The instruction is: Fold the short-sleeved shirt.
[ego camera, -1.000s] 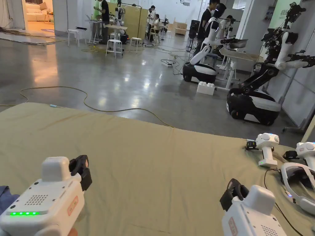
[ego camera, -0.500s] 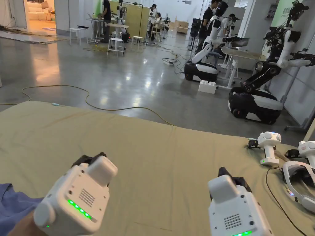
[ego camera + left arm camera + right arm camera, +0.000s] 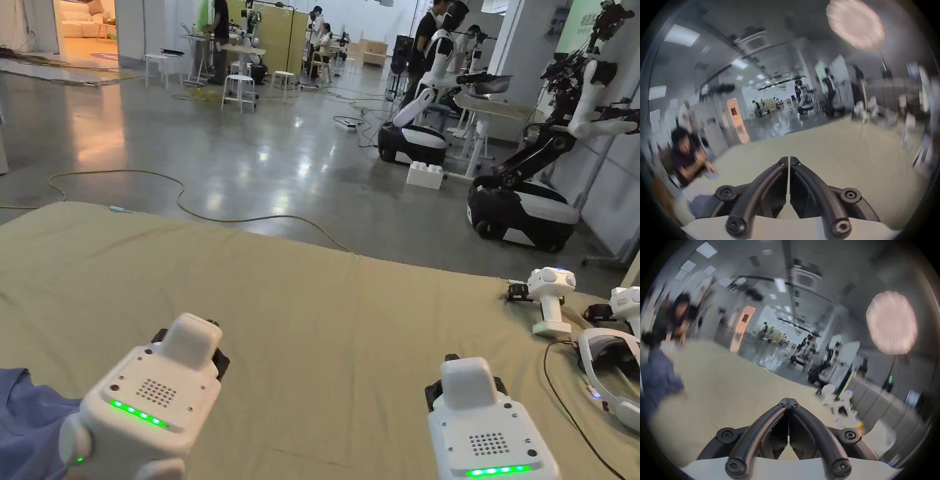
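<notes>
On the olive-green cloth-covered table (image 3: 325,312) my left gripper (image 3: 788,160) and right gripper (image 3: 788,401) hover pressed together, empty; the crumpled blue short-sleeved shirt (image 3: 28,419) lies far left, so a blind grab risks bunching it.

Robotics lab: wheeled humanoid robots (image 3: 522,200), cables (image 3: 187,206) on concrete floor, workstations.

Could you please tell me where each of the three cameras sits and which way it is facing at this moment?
Head view: on the person's head, looking down over the olive table cover into the hall; both grippers, left gripper and right gripper, show.
Left gripper view: rides the left gripper, facing across the table; jaws closed.
Right gripper view: rides the right gripper, likewise.
Shared: cover, blue shirt.
</notes>
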Available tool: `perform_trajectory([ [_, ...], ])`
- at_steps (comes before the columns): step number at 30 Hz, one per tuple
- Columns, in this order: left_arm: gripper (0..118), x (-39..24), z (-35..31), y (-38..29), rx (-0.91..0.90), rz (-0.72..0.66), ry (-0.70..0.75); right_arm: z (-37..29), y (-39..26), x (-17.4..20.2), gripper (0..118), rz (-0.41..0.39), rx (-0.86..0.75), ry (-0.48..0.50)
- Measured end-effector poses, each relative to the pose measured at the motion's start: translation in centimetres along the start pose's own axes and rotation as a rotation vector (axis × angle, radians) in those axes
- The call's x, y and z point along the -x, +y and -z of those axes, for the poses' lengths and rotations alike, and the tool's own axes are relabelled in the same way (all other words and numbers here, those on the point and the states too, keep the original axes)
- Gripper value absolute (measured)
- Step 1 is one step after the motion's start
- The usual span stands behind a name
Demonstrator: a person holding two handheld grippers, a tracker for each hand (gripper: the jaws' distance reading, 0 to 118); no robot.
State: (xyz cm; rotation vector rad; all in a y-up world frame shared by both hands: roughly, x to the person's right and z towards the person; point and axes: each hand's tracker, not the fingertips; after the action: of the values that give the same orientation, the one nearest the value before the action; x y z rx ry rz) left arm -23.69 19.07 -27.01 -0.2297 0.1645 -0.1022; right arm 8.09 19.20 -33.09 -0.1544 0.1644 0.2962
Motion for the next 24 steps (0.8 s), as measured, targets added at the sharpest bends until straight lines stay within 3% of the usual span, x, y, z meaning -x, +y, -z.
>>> perform_trajectory([
  [1,3,0.5,-0.1,0.0,-0.012,-0.114,-0.021,0.1,-0.1,-0.2,0,0.103,0.016,-0.001],
  [4,3,1.6,-0.2,-0.2,-0.072,-0.324,-0.045,0.1,-0.7,-0.4,0,0.288,0.04,-0.016],
  [7,3,1.8,-0.6,-0.4,-0.103,-0.4,-0.03,-0.2,-1.1,-0.7,0,0.434,0.051,-0.055],
  [9,3,2.2,-0.6,-0.5,-0.099,-0.399,-0.025,-0.6,-1.1,-0.8,0,0.475,0.034,-0.067],
  [15,3,3.6,-1.3,-0.9,-0.029,-0.282,-0.009,-1.0,0.0,0.3,0,0.355,0.032,-0.053],
  [24,3,11.8,-3.3,-4.3,0.183,-0.273,0.083,-0.4,0.3,3.6,0,0.219,0.032,0.017],
])
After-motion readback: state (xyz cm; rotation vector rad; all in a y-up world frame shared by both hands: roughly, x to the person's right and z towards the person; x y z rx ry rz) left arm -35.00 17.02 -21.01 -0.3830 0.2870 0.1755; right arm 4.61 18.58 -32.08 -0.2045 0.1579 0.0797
